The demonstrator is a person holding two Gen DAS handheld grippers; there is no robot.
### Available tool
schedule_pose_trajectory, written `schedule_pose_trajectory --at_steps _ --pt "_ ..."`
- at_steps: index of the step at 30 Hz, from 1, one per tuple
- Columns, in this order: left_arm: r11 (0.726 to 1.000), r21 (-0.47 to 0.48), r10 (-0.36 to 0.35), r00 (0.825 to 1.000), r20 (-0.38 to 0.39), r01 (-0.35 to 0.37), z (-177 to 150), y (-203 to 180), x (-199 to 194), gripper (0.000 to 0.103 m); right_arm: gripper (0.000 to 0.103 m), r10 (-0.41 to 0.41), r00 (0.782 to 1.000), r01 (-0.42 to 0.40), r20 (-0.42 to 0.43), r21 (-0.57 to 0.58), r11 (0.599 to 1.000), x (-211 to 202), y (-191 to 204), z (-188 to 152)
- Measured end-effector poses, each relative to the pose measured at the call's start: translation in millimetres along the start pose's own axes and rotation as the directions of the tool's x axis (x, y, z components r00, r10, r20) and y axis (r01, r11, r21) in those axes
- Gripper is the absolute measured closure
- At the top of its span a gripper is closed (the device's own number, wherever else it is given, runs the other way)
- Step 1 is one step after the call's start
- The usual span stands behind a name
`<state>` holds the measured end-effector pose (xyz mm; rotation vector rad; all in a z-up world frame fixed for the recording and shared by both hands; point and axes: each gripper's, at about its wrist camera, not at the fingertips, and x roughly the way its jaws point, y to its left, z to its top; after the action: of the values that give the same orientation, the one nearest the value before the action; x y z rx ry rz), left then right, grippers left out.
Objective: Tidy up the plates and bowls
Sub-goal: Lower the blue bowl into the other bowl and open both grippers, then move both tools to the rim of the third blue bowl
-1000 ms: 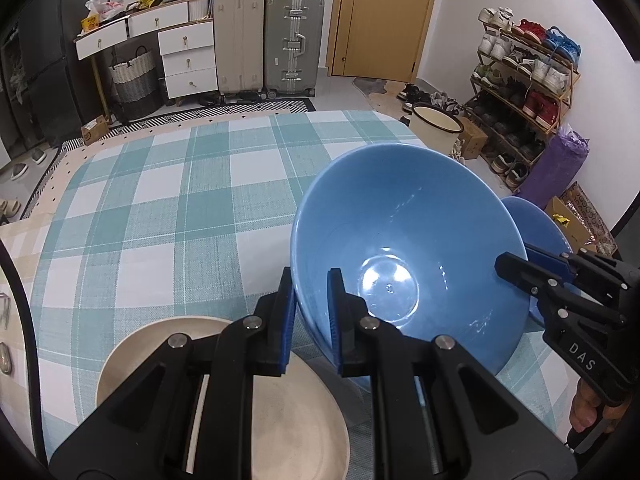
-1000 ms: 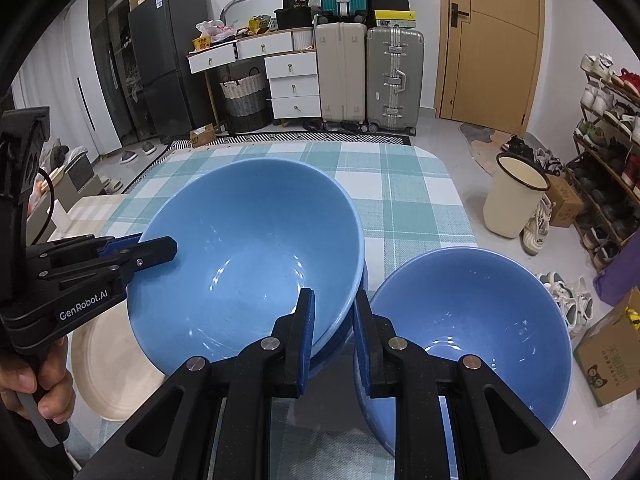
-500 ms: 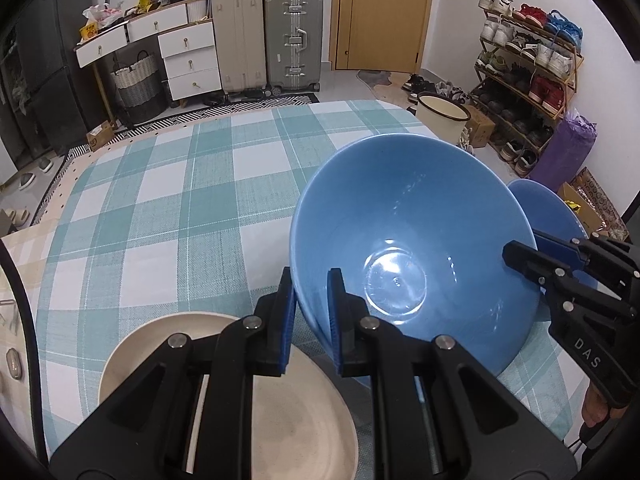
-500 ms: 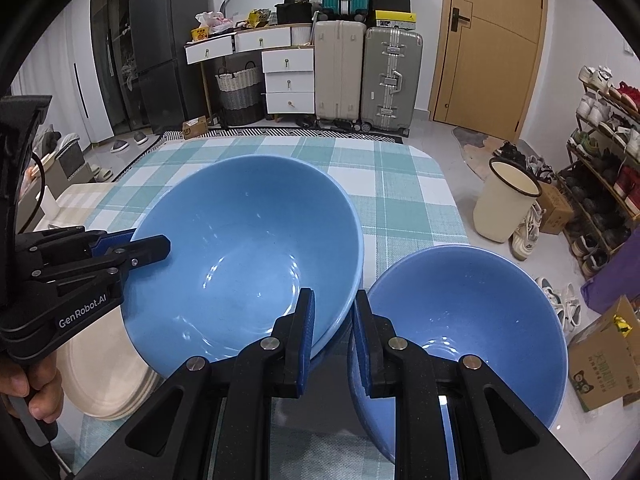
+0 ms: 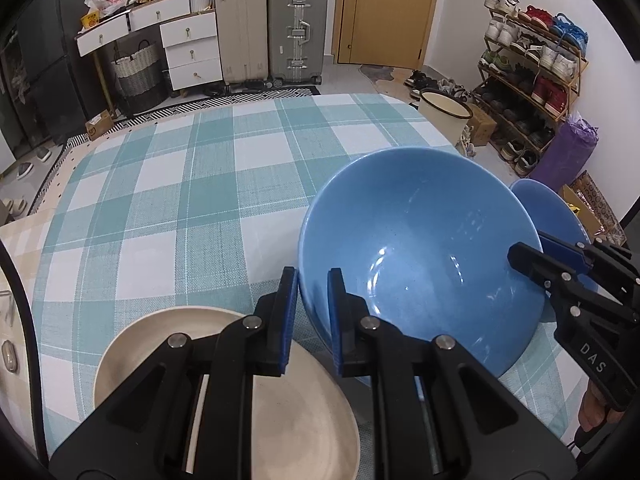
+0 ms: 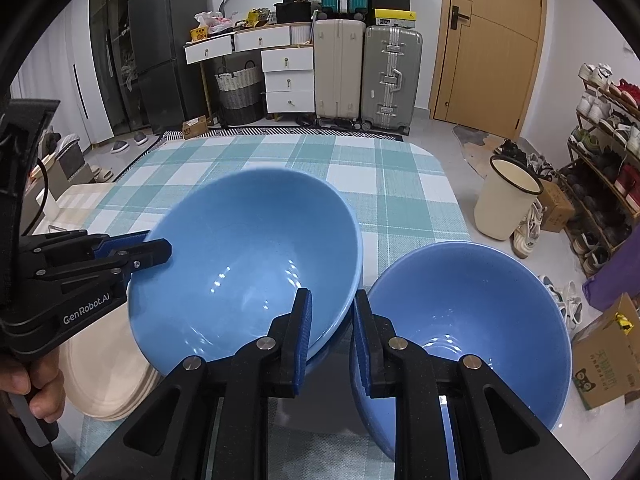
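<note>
Cream plates sit stacked at the near left of the checked tablecloth, under the left gripper. That gripper is clamped tight on the near-left rim of the large blue bowl, one pad inside the wall and one outside; the bowl is tilted toward the camera and appears held clear of the cloth. On the bowl's opposite side the right gripper pinches the rim in the same way, jaws nearly closed on the wall. Just right of it, a second blue bowl of like size sits at the table's right edge, upright, touching nothing that can be made out. Step in hand, as judged: two-handed carry of the large bowl, most likely toward nesting it in the second bowl. Next move calls for levelling the bowl, shifting it rightward over the second bowl, and lowering it centred before either grip is released; uneven release risks the bowl tipping off the table edge. Versus one second back: in the left wrist view the bowl sits slightly lower and further right in frame, more of the plate stack shows, and both grips are unchanged.
</note>
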<state>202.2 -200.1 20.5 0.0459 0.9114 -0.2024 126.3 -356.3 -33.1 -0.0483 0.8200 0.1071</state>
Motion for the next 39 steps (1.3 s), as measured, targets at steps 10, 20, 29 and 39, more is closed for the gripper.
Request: schedule_pose_trajectory --at_steps 10,20,29,39 --pt "0.998 -0.036 -0.06 0.998 -0.003 0.06 -1 8 -5 0.074 0.082 0.014 1.0 -0.014 0.01 0.037 0.999 -4 -9 0" --pt "0.994 -0.058 -0.089 0.996 0.027 0.091 -10 2 -30 0.03 0.044 0.08 0.995 -0.087 0.06 0.134 0.987 -22 -20 -4" --pt "0.991 -0.065 -0.118 0.993 0.027 0.119 -18 -23 -47 0.015 0.002 0.093 0.992 -0.108 0.085 0.192 0.975 -46 -38 -13" --pt "0.985 -0.023 -0.169 0.985 0.029 0.169 -21 -63 -59 0.001 0.001 0.024 0.995 -0.05 0.099 0.26 0.964 -75 -73 -30"
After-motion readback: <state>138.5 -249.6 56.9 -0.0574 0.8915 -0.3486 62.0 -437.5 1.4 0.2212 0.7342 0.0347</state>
